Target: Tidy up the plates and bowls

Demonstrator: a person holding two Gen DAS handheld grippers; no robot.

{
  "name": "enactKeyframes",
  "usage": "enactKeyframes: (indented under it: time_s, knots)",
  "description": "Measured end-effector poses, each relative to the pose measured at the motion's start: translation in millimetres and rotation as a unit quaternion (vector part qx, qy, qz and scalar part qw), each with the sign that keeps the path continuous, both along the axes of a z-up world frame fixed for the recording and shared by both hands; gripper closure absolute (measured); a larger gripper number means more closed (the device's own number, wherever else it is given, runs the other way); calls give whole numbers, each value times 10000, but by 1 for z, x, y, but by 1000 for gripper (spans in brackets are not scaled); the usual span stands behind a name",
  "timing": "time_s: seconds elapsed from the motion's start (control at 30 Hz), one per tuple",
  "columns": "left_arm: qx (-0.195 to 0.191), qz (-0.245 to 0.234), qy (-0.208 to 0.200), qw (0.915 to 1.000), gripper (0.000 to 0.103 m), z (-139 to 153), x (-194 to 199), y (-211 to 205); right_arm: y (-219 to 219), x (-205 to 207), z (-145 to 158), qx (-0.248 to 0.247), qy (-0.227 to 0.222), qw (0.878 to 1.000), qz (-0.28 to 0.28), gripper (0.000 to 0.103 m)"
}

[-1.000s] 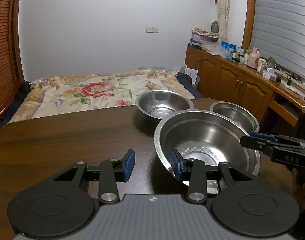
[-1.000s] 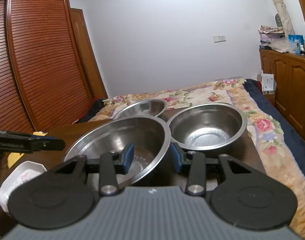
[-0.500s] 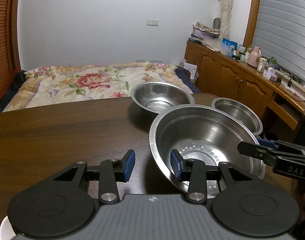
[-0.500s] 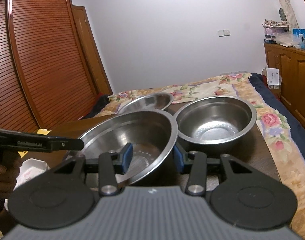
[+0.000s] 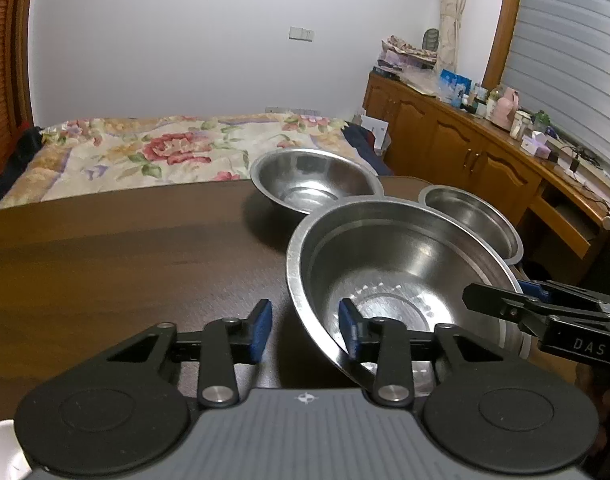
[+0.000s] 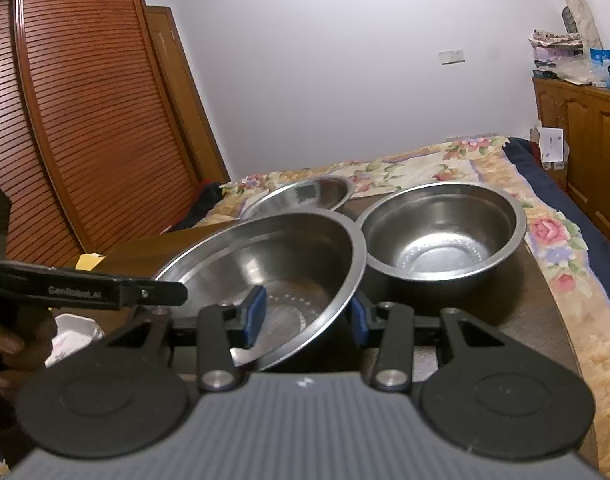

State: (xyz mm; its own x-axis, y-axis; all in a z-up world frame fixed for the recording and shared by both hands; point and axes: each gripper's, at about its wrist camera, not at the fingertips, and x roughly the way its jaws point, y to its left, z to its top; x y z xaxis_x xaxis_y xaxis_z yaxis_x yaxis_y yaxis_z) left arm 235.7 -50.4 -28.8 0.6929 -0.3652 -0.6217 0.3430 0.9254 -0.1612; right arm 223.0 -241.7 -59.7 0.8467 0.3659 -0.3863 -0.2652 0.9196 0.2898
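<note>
Dark tabletop (image 5: 105, 264); white dish (image 6: 75, 334) half hidden. Grippers straddle big bowl (image 5: 393, 276) rim, unclamped: left (image 5: 305, 330), right (image 6: 307, 314) lettered "DAS".

- Large bowl (image 5: 397, 264): silver steel, dotted ring pattern at base.
- Bench (image 5: 117, 264): dark brown wood grain.
- Left claw (image 5: 305, 330): black, blue pads.
- Bedspread (image 5: 153, 152): cream, red-pink floral print.
- Wardrobe (image 6: 77, 120): reddish-brown, slatted.
</note>
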Motion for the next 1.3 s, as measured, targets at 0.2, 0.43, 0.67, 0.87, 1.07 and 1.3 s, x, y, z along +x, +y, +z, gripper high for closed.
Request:
enactKeyframes:
  time_s: [0.2, 0.43, 0.67, 0.87, 1.07, 1.3]
  knots:
    - [-33, -43, 59, 10000, 78, -1, -5, 1, 4, -2, 0, 8, 54, 10000, -13, 71]
    - [-143, -102, 27, 9998, 77, 5, -21, 8, 7, -14, 3, 85, 77, 9999, -54, 74]
    - [-223, -207, -155, 9994, 77, 14, -45, 15, 10, -35, 10, 161, 4, 9998, -113, 74]
    - [-249, -284, -228, 9990, 77, 15, -68, 17, 11, -52, 10, 223, 28, 9996, -151, 74]
    - [-278, -352, -202, 9988, 77, 12, -89, 19, 10, -67, 8, 200, 117, 9996, -178, 74]
    - [-268, -438, -200, 9985, 76, 11, -107, 19, 11, -80, 9, 119, 132, 9997, -195, 74]
